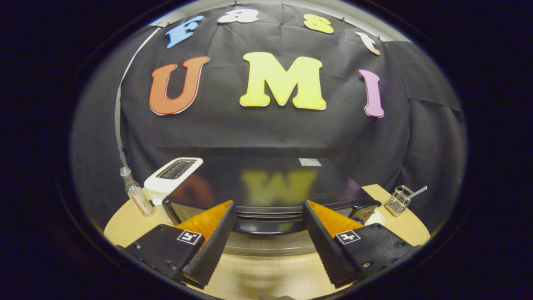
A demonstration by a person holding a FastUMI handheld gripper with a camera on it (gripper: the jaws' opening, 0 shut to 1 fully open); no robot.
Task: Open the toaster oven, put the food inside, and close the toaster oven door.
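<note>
Squarely ahead: toaster oven (266, 183), broadside to spread-fingered gripper (268, 216).

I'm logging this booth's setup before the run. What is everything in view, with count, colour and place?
toaster oven: one, black, glossy top, on the table just ahead of the fingers, door closed.
toaster: one, white, left of the toaster oven.
bottle: one, clear, left of the toaster.
wire basket: one, metal, right of the toaster oven, a straw-like stick in it.
table: one, light wood.
hand-held gripper: one, fingers open, holding nothing, either side of the oven's front.
</note>
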